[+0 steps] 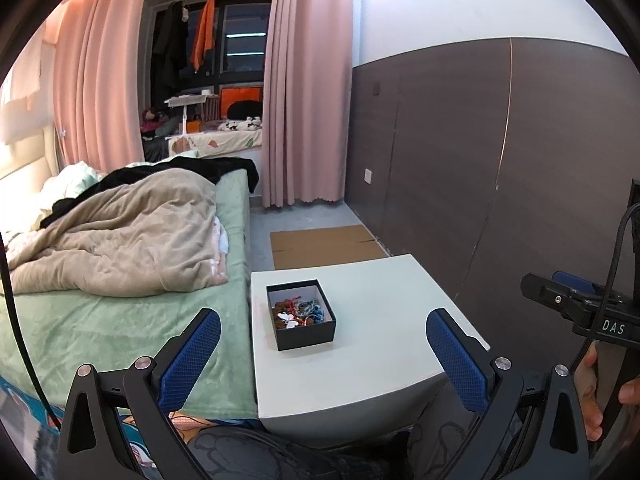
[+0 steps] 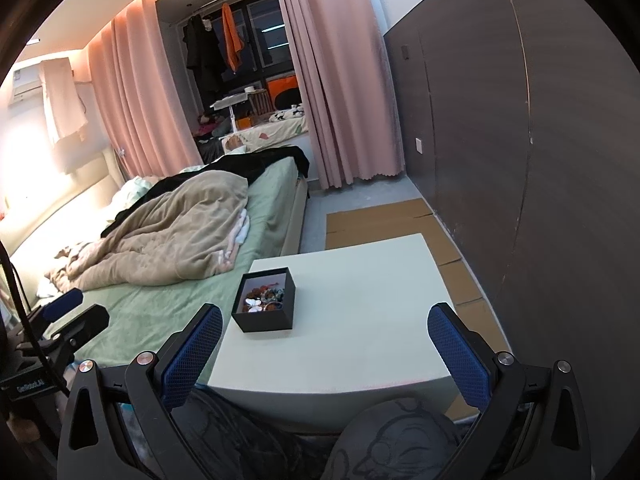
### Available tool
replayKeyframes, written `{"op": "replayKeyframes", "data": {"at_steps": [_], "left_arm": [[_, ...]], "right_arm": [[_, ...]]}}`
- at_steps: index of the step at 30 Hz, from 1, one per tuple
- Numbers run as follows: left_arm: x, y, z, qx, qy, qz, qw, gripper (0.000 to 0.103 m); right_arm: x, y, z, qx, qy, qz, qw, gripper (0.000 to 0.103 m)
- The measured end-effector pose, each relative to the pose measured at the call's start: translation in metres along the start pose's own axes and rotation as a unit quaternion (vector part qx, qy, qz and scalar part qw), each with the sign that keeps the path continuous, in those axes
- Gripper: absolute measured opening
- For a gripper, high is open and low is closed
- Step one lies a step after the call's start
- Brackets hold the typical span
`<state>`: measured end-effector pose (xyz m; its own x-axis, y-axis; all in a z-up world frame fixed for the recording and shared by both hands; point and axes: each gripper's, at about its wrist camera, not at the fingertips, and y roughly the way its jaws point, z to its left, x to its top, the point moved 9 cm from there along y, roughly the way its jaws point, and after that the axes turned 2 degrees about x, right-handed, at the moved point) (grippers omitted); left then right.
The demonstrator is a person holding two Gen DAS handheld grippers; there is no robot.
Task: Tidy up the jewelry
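Sitting on the white tabletop [image 1: 372, 344] is a small black box [image 1: 301, 314], lidless, with a heap of jewelry [image 1: 298, 311] inside: reddish-brown beads, blue-grey pieces and a pale butterfly-shaped piece near the box's front wall. The box stands close to the tabletop edge that runs along the bed [image 1: 120, 320], and nothing touches it.

Left hand-held gripper [image 1: 320, 356] hangs short of the box, above the tabletop's near part, its blue-padded fingers [image 1: 190, 360] spread wide and gripping nothing. In the left wrist view the box lies beyond the fingertips, between the two fingers and nearer the left one.

Right hand-held gripper [image 2: 324, 354] is also spread wide and holds nothing. In the right wrist view the box [image 2: 265, 300] sits beyond its fingers [image 2: 192, 356], just past the left fingertip and well apart from the right one.

Each hand-held gripper shows at the edge of the other's view: the right one [image 1: 576, 304] to the right of the box, the left one [image 2: 68, 320] to the box's left, over the bed. A beige quilt [image 1: 120, 232] lies bunched on the green sheet beyond the box, and flat cardboard [image 1: 324, 244] lies on the floor past the tabletop's far edge.
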<state>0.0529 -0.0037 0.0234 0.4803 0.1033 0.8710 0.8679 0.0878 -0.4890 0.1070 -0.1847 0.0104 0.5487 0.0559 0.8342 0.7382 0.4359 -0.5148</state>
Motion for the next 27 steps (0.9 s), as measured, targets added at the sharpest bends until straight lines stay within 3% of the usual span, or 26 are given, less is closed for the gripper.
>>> {"op": "replayKeyframes", "data": {"at_steps": [27], "left_arm": [[-0.0063, 0.0012, 0.004, 0.002, -0.009, 0.005, 0.9999, 0.102]], "right_arm": [[-0.0082, 0.0023, 0.0035, 0.005, 0.004, 0.009, 1.0, 0.103]]}}
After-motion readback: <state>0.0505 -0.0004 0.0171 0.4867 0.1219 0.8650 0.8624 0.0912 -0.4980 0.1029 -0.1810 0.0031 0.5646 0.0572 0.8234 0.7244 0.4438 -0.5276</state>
